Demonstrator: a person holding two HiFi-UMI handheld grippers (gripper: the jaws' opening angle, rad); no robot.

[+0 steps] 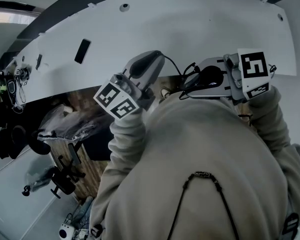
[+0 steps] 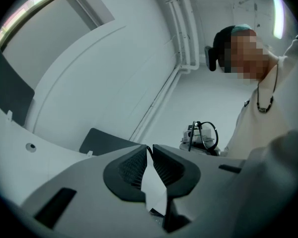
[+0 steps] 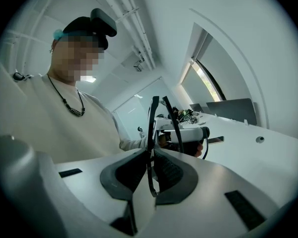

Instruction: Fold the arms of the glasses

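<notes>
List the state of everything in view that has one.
Right hand-held gripper: shut on glasses.
Left hand-held gripper: shut, seemingly on arm tip.
Glasses: held in the air.
Arm: unfolded, stretched toward left hand-held gripper.

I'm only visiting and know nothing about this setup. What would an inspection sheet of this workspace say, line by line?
surface: white curved table.
job's things: glasses, held upright; one arm looks swung out.
clutter: phone on the table; dark gadgets by its left end.
grippers: right claw shut on the glasses' frame; left claw nearly closed, with a thin dark sliver at its tips that I can't identify.
cables: cords among the gadgets.
surroundings: wood floor with a clear bag and a black stand.
</notes>
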